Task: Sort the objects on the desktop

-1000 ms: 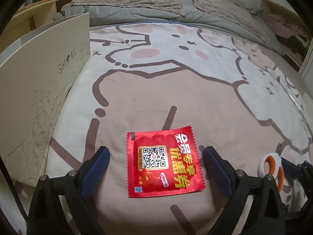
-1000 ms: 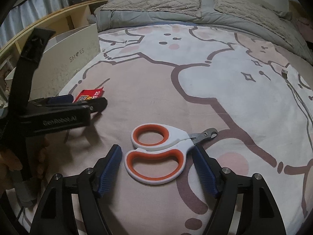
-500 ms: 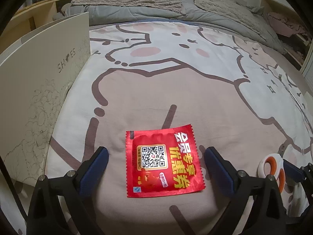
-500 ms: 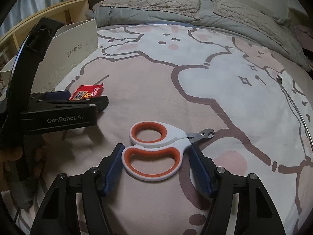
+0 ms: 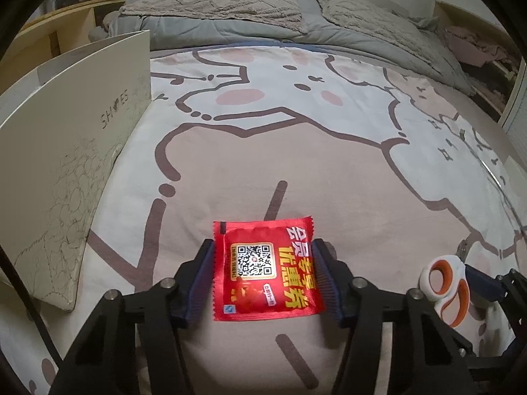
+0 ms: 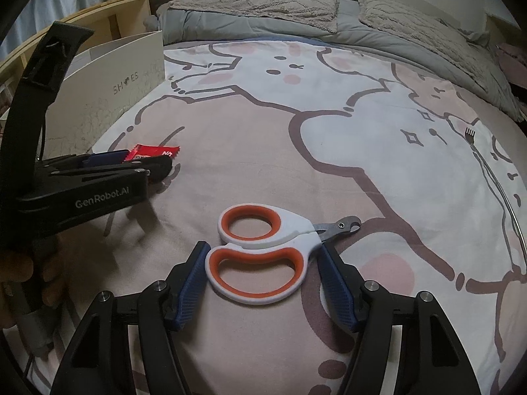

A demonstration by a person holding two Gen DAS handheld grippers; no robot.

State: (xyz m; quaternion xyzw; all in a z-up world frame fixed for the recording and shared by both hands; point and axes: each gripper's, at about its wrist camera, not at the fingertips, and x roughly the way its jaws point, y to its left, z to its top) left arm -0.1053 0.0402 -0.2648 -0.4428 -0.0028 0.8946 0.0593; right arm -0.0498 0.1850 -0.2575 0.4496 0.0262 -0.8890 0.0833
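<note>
My left gripper (image 5: 263, 273) has just been closing, and the red packet (image 5: 265, 271) is now between its blue pads (image 5: 201, 283), one pad against each side edge; the packet looks pinched and slightly bowed, flat side up, QR code facing me. It sits on the bed sheet (image 5: 296, 151) with the cartoon print, low in the left wrist view. To the left of it stands a white shoe box (image 5: 66, 151), near but not touching. My right gripper (image 6: 263, 279) is partly open, straddling the lower handle loop of the pet nail clippers (image 6: 263, 250), white with orange inside the loops. The left pad looks right at the loop's edge, the right pad just beside the white body near the pivot; I can't tell whether either actually presses on it. The clippers lie flat on the sheet, metal tip pointing right. In the right wrist view the left gripper shows at left with the red packet's end sticking out past its fingers, a hand (image 6: 19, 273) on its grip below. Clippers and packet are well apart. Grey blanket (image 6: 263, 13) bunched at the far end of the bed.
</note>
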